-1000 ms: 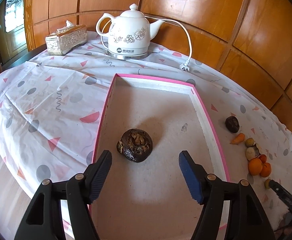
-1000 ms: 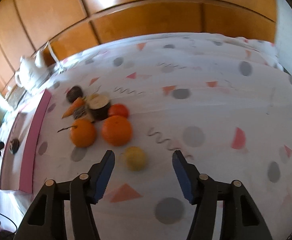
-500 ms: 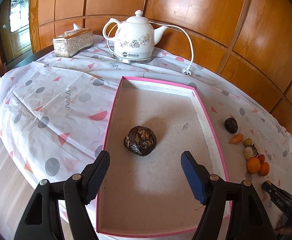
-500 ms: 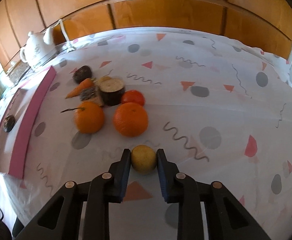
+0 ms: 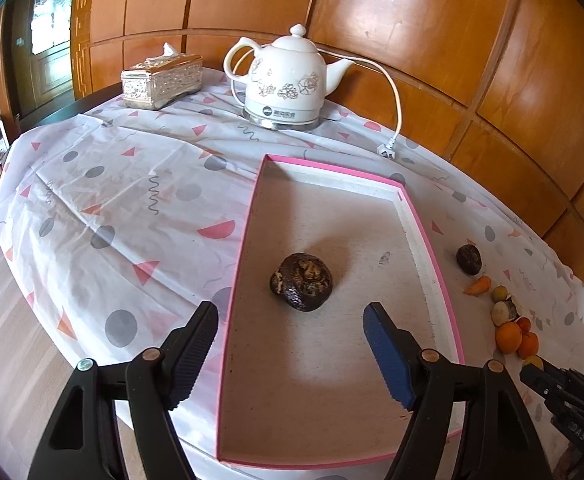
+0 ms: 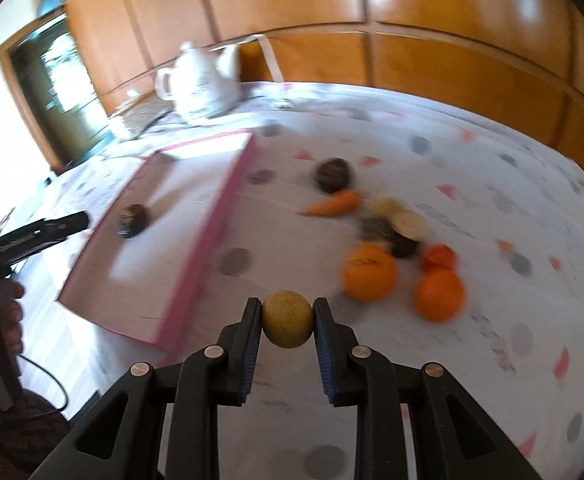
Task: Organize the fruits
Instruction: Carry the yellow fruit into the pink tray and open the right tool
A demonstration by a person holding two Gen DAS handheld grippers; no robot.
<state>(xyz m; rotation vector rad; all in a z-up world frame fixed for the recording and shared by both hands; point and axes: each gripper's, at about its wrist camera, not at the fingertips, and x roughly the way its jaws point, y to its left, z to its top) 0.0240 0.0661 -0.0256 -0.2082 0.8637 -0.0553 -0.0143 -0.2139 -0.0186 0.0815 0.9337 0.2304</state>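
Carrying: right gripper (image 6: 287, 320) clamps the small yellow fruit (image 6: 287, 319) above the counter (image 6: 372, 140); next, release it inside the pink tray (image 5: 428, 240). Left gripper (image 5: 289, 340) gapes empty over the dark fruit (image 5: 302, 281).

Left gripper (image 5: 289, 334): jaws wide apart, holding nothing, above the near part of the tray.
Tray (image 5: 428, 236): pink rim, pale floor, lying on the table (image 5: 103, 216).
Dark fruit (image 5: 302, 281): alone in the tray, just ahead of the gripper, between its fingers, not touching them.
Fruit pile (image 5: 510, 330): on the cloth right of the tray; oranges, a carrot, one dark fruit apart.
Kettle (image 5: 285, 84): white, beyond the tray.
Tissue box (image 5: 161, 80): left of the kettle.
Right gripper (image 5: 532, 372): only its tip shows at the lower right edge, near the pile.
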